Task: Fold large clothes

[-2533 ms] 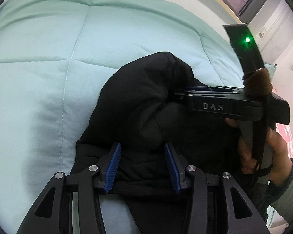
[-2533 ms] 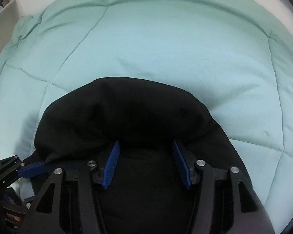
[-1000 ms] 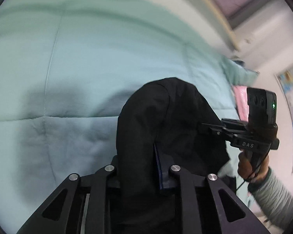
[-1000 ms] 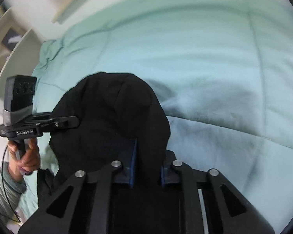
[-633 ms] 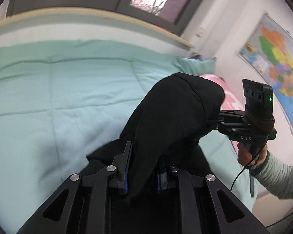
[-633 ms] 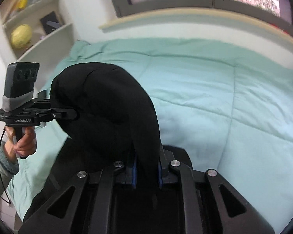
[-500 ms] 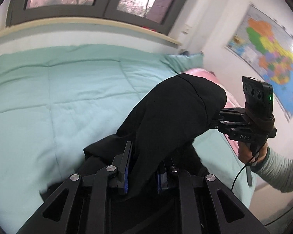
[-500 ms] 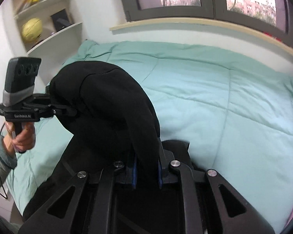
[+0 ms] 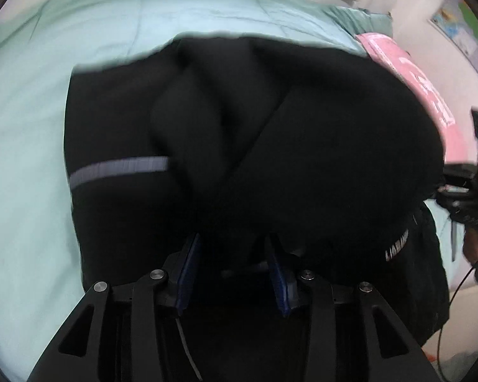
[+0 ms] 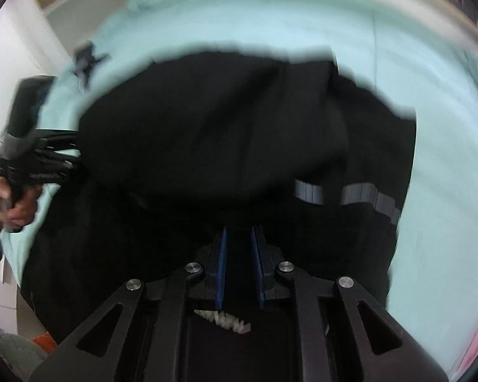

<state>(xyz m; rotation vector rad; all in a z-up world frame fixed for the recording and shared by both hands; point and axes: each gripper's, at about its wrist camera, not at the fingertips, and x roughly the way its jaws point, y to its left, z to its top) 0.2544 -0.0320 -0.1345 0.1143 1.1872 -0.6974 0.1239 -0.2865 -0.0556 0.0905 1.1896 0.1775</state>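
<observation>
Two hand-held grippers face one black jacket (image 9: 302, 133) spread on the mint green quilt (image 9: 25, 127). The left hand-held gripper (image 9: 234, 261) has its blue pads wide apart, the jacket bunched just ahead of them. The right hand-held gripper (image 10: 239, 254) has its pads narrow, dark cloth between them; whether they pinch it is unclear. A pink pillow (image 9: 423, 89) lies beyond, on the right.

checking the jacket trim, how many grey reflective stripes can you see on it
1 for sure: a grey stripe crosses the black jacket on its side away from the pink pillow. Folds may hide more.
</observation>
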